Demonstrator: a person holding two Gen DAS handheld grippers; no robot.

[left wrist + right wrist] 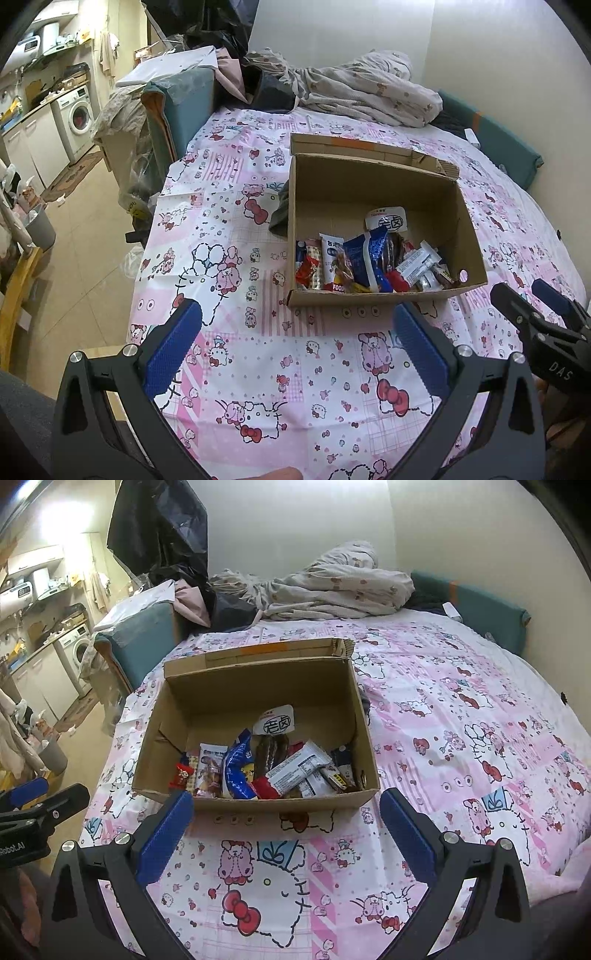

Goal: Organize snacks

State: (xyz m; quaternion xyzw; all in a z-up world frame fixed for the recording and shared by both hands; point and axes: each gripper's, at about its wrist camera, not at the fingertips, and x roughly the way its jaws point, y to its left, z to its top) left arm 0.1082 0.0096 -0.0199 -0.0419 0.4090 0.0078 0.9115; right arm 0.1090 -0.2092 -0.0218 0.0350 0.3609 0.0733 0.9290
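left wrist: faces box point(373, 206) from left; right wrist: nearer; shared: box

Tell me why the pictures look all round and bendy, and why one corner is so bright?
Both wrist views use fisheye lenses, so edges curve and corners go black. In the right wrist view, glare washes out the kitchen wall at top left; the cardboard box stays sharp. The left wrist view is evenly lit, and the snacks are clear.

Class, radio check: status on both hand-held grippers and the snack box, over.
Left hand-held gripper open, empty. Right hand-held gripper open, empty. Snacks piled in the cardboard box on the bedsheet. Nothing in the way.
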